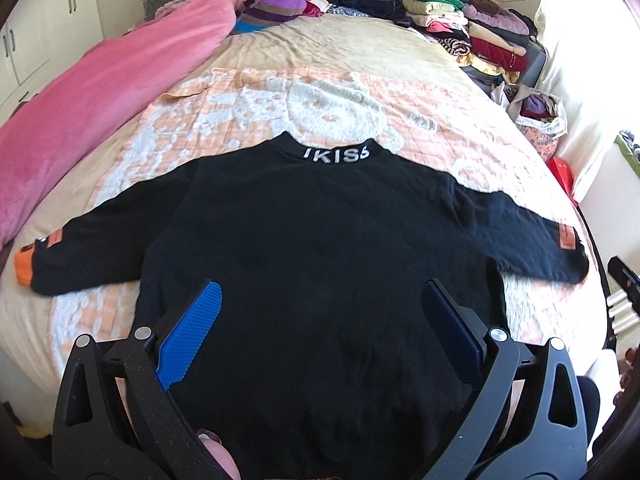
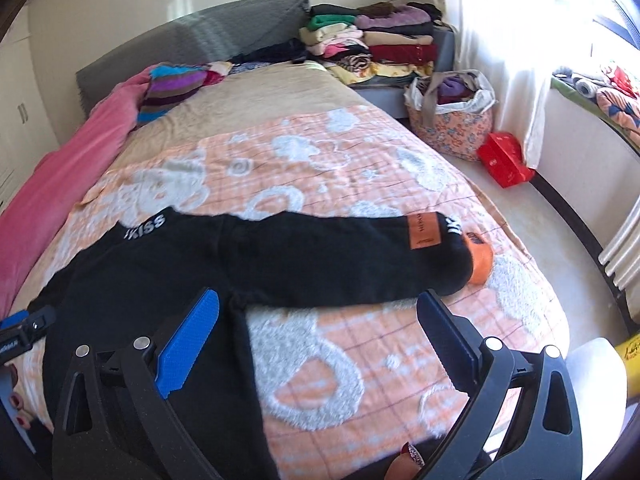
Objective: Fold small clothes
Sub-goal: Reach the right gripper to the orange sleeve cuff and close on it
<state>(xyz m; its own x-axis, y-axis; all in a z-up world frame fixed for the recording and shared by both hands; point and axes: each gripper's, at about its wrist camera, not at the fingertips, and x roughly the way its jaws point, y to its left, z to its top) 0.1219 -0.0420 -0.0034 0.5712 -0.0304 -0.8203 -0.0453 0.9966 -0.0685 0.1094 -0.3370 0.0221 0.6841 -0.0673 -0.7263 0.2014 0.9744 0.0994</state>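
Note:
A small black sweater (image 1: pixel 320 248) with white lettering on its collar lies flat on the bed, back up, both sleeves spread out sideways. Its cuffs are orange, and an orange patch sits near each cuff. My left gripper (image 1: pixel 320 300) hovers open over the sweater's lower body with nothing between its blue pads. In the right wrist view the sweater (image 2: pixel 168 272) fills the left side, and its right sleeve (image 2: pixel 360 256) stretches across to an orange cuff (image 2: pixel 480 262). My right gripper (image 2: pixel 320 312) is open over the bedspread just below that sleeve, holding nothing.
An orange and white bedspread (image 2: pixel 340 360) covers the bed. A pink blanket (image 1: pixel 100 92) runs along the left side. Folded clothes (image 1: pixel 472 28) are stacked at the far right corner. A floral bag (image 2: pixel 452 120) and a red box (image 2: pixel 506 160) stand on the floor to the right.

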